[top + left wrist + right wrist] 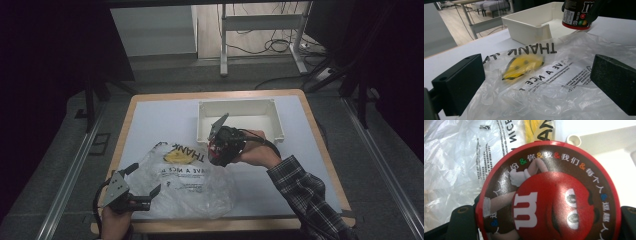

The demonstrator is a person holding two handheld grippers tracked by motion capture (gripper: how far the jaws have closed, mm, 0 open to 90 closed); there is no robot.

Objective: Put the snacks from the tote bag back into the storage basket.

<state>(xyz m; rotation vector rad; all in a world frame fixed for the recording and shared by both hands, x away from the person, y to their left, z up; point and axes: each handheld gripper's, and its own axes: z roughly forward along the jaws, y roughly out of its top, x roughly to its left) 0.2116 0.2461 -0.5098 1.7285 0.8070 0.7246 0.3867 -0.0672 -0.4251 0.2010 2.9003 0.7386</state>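
Note:
My right gripper (216, 152) is shut on a round M&M's can (218, 146) with a red rim and brown label. It holds the can in the air over the near left corner of a white bin (201, 124). The can's red lid (549, 195) sits between the black jaws of the right gripper (546, 221). The can (576, 15) also hangs above the bin (529, 25) in the left gripper view. A crumpled clear plastic bag (190, 180) printed "THANK" with a yellow smiley lies on the table. My left gripper (146, 178) is open at the bag's left edge. The bag (554, 82) lies loose between the jaws of the left gripper (536, 85).
The white table (150, 120) has a wooden rim. The white bin (604, 142) stands at the back centre with nothing visible in it. Bare table lies left of the bin. Desk legs and cables are on the floor beyond the table.

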